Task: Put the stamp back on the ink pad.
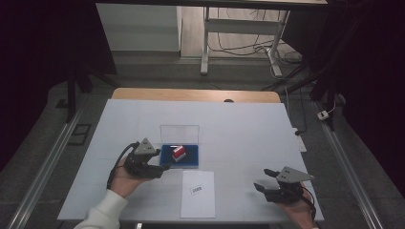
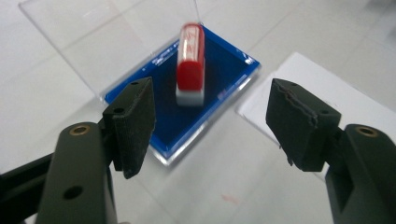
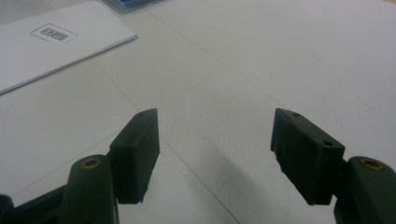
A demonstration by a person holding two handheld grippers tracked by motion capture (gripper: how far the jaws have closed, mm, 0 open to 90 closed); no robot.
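Left tool gaping (empty) — red stamp ahead.

My right gripper hangs over bare white table, jaws spread wide, nothing between them. Both black pads show, left one scuffed along its edge. A faint shadow lies on the table between the jaws. Thin seam lines cross the surface. Top left: a white sheet lies flat, a small barcode label printed on it. Just beyond its far corner, a sliver of a blue tray at the top edge.
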